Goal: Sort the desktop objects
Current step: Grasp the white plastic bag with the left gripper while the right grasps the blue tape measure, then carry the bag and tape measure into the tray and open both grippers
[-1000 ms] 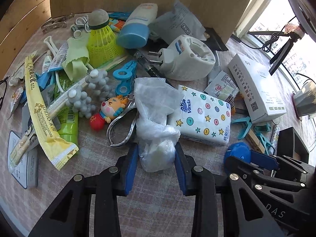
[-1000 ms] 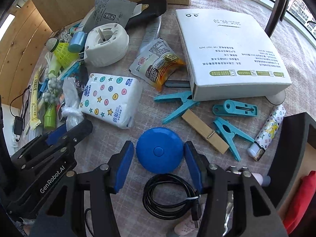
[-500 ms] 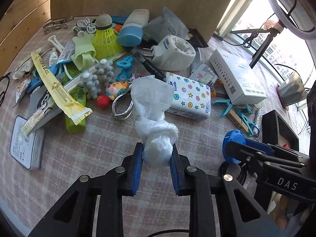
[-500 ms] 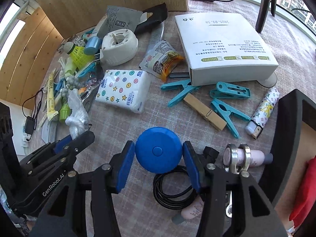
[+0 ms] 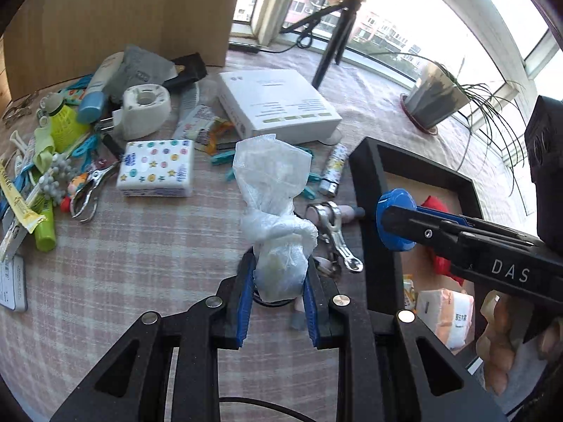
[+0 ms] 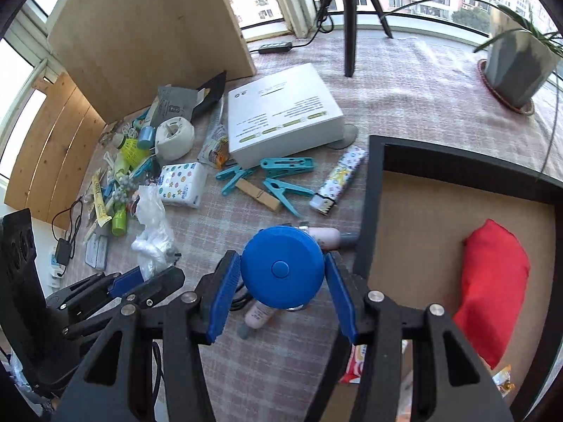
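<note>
My left gripper (image 5: 278,270) is shut on a knotted clear plastic bag (image 5: 274,211) and holds it above the table, just left of a black-rimmed tray (image 5: 373,183). My right gripper (image 6: 281,274) is shut on a round blue disc (image 6: 281,267) and holds it in the air beside the tray's left rim (image 6: 369,204). The right gripper with the disc (image 5: 394,218) shows in the left wrist view over the tray edge. The tray holds a red pouch (image 6: 492,281) and small packets (image 5: 447,316).
A white box (image 6: 281,123), dotted tissue pack (image 5: 155,168), teal and wooden clothespins (image 6: 267,183), a patterned lighter (image 6: 337,183), pink tubes (image 6: 327,239), a metal clip (image 5: 334,232) and a clutter pile (image 5: 52,140) lie on the checked cloth. A tripod (image 6: 352,17) and plant pot (image 6: 517,66) stand behind.
Both grippers have lifted off the table with their objects and swung right toward the black tray. The bag and the blue disc now hang in the air.
</note>
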